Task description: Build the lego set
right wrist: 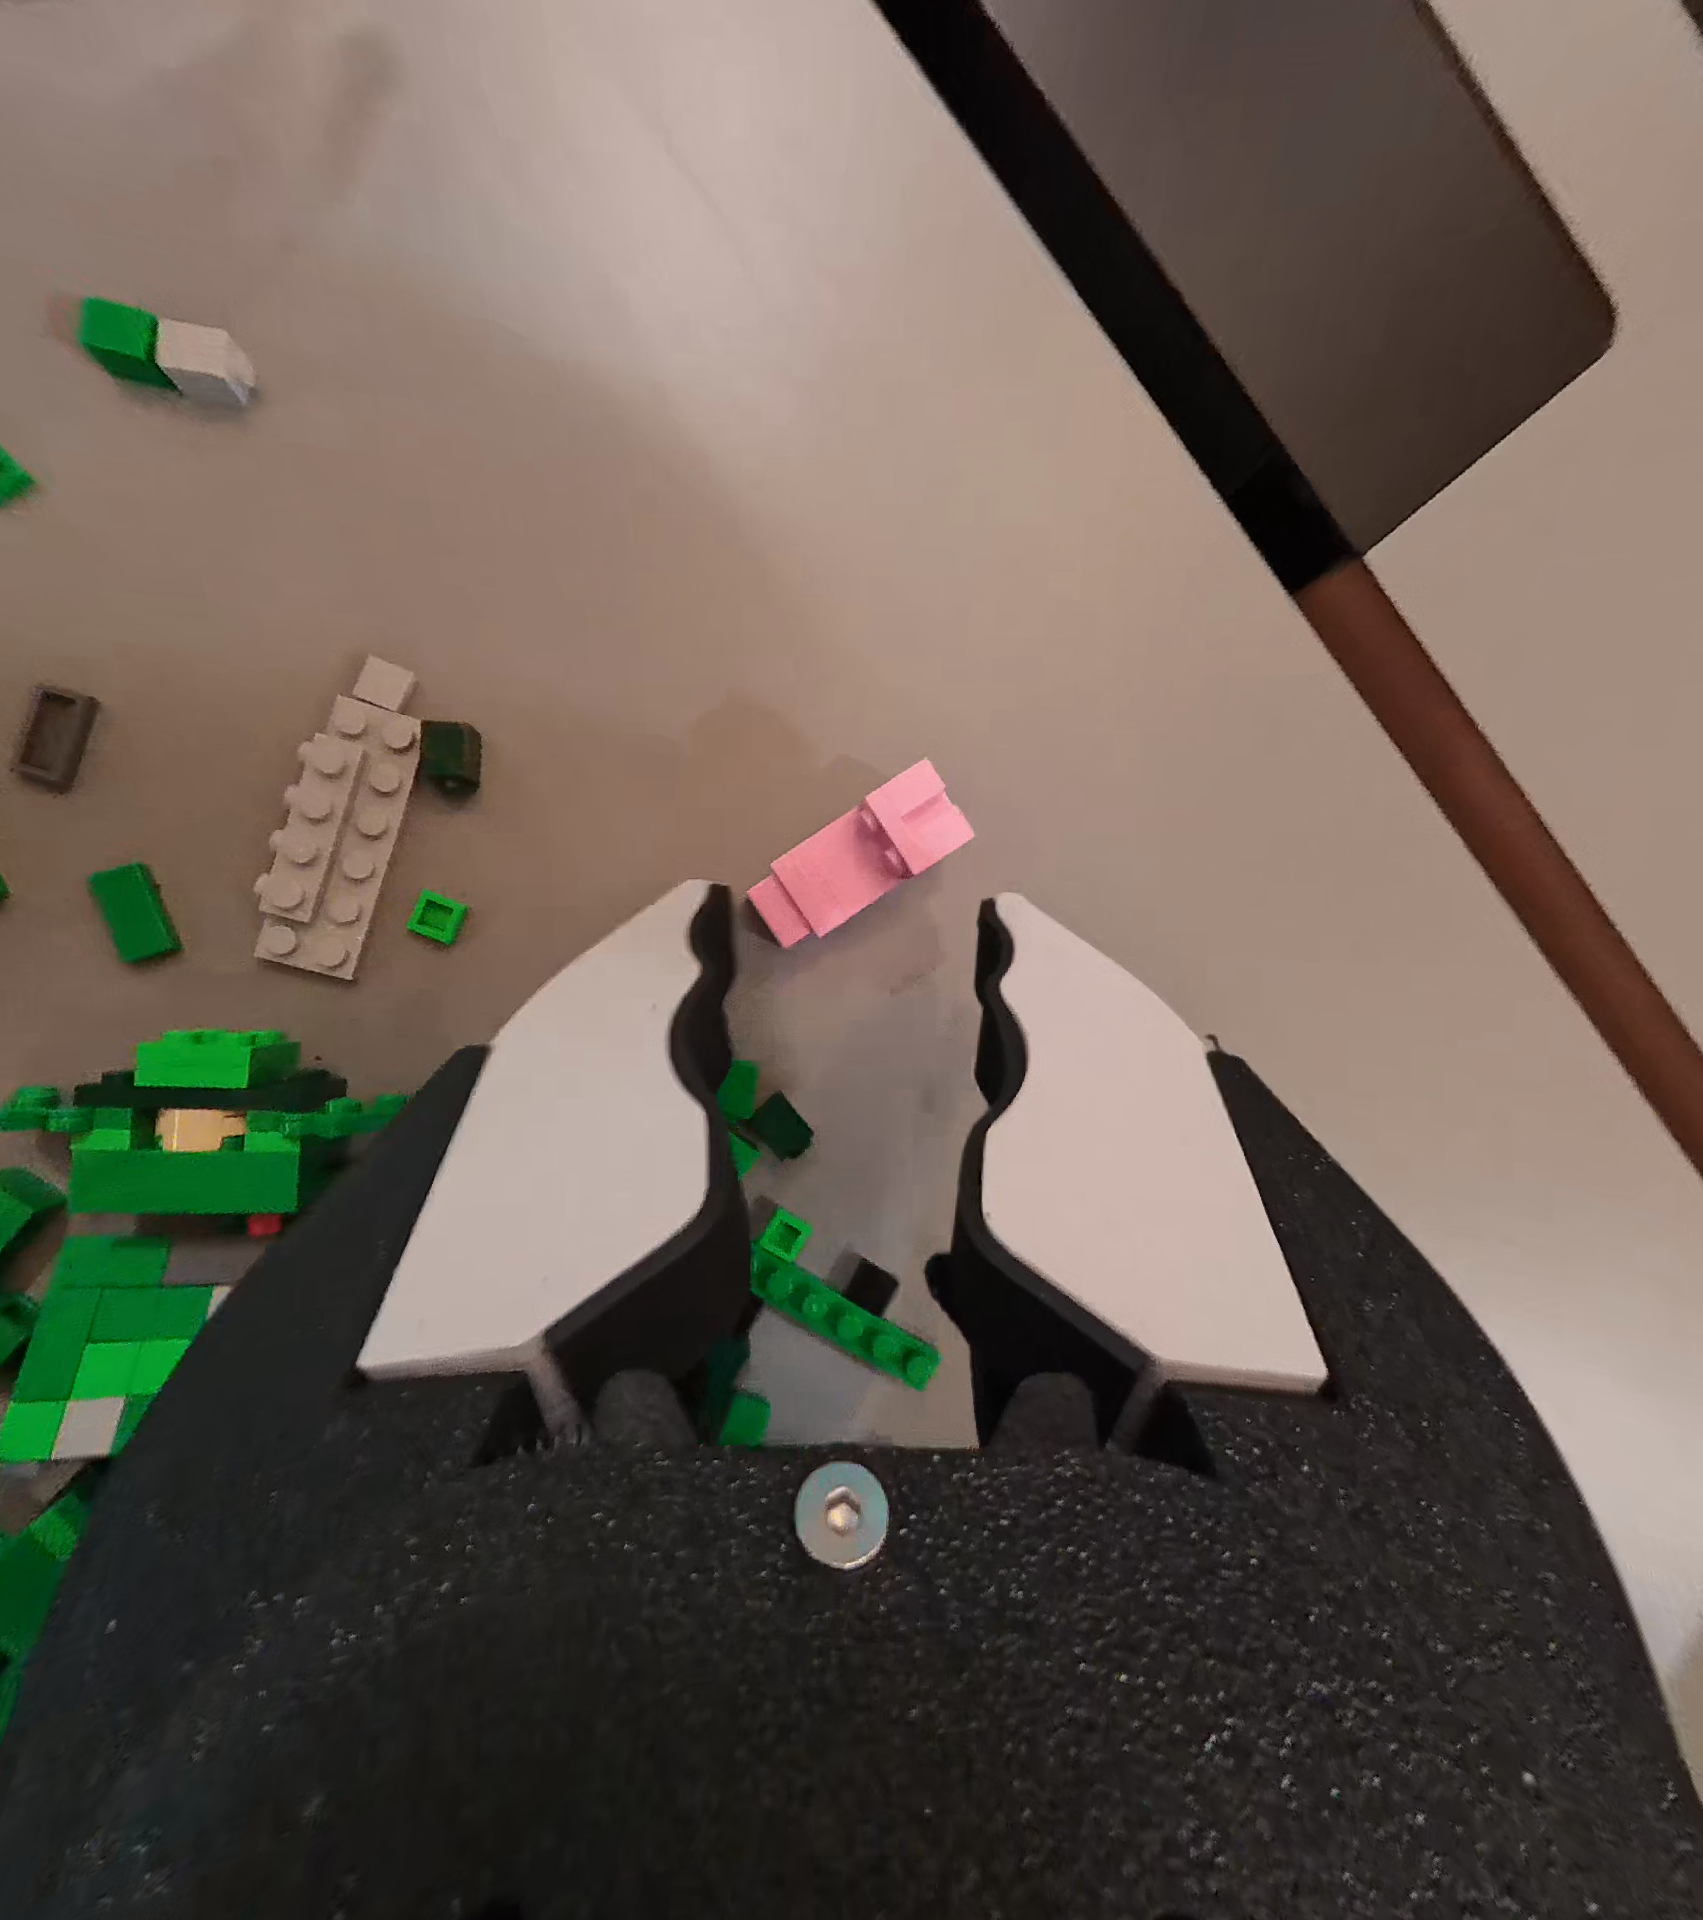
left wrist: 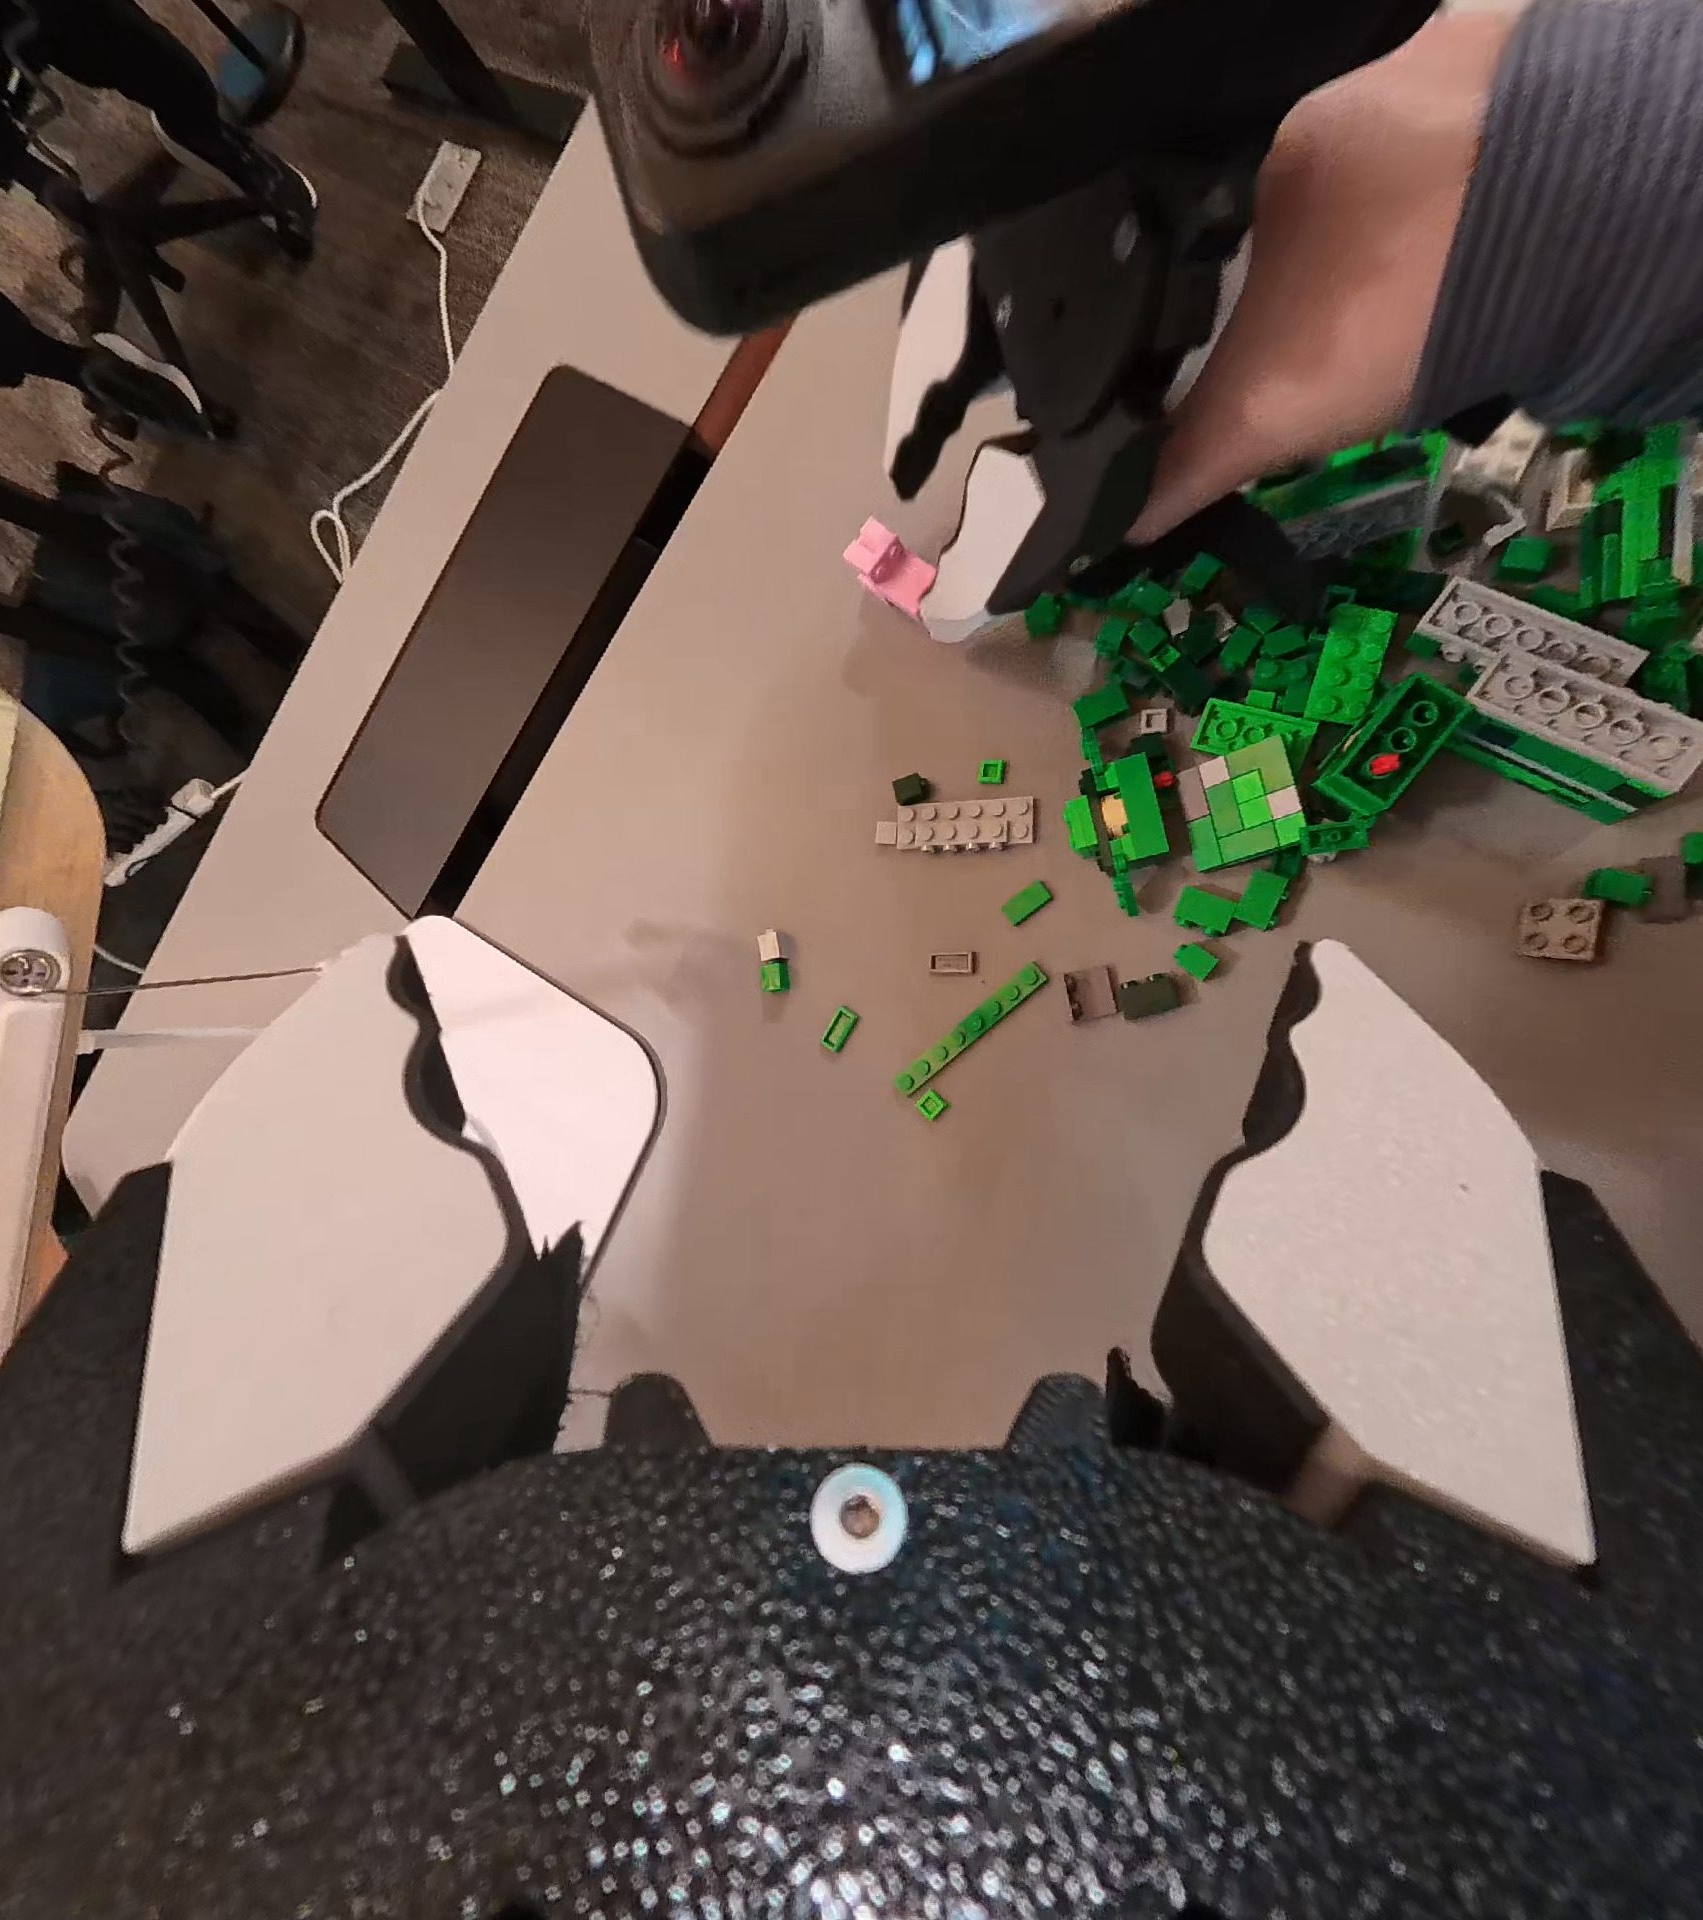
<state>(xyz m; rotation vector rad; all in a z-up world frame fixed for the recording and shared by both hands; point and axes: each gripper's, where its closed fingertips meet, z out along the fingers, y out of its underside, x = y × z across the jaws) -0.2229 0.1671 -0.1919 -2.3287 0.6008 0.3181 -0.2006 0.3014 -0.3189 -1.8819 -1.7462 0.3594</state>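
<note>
A small pink lego piece (right wrist: 857,852) lies on the grey table, just beyond the fingertips of my right gripper (right wrist: 852,909), which is open and empty. The pink piece also shows in the left wrist view (left wrist: 886,561), beside the right gripper (left wrist: 940,530), held by a hand. My left gripper (left wrist: 852,951) is wide open and empty above scattered small pieces. A partly built green model (left wrist: 1190,816) lies right of centre, also in the right wrist view (right wrist: 151,1174). A grey studded plate (left wrist: 961,826) lies left of it and shows in the right wrist view (right wrist: 338,842).
A heap of green and grey bricks (left wrist: 1553,623) fills the right side. A long green plate (left wrist: 972,1029) and small tiles lie between my left fingers. A dark rectangular cut-out (left wrist: 504,634) sits in the table near its edge, with chairs and cables on the floor beyond. My right gripper is the nearer one to the grey studded plate (left wrist: 961,826): about 7 cm, against 15 cm. My right wrist view (right wrist: 321,841) looks at it from another angle.
</note>
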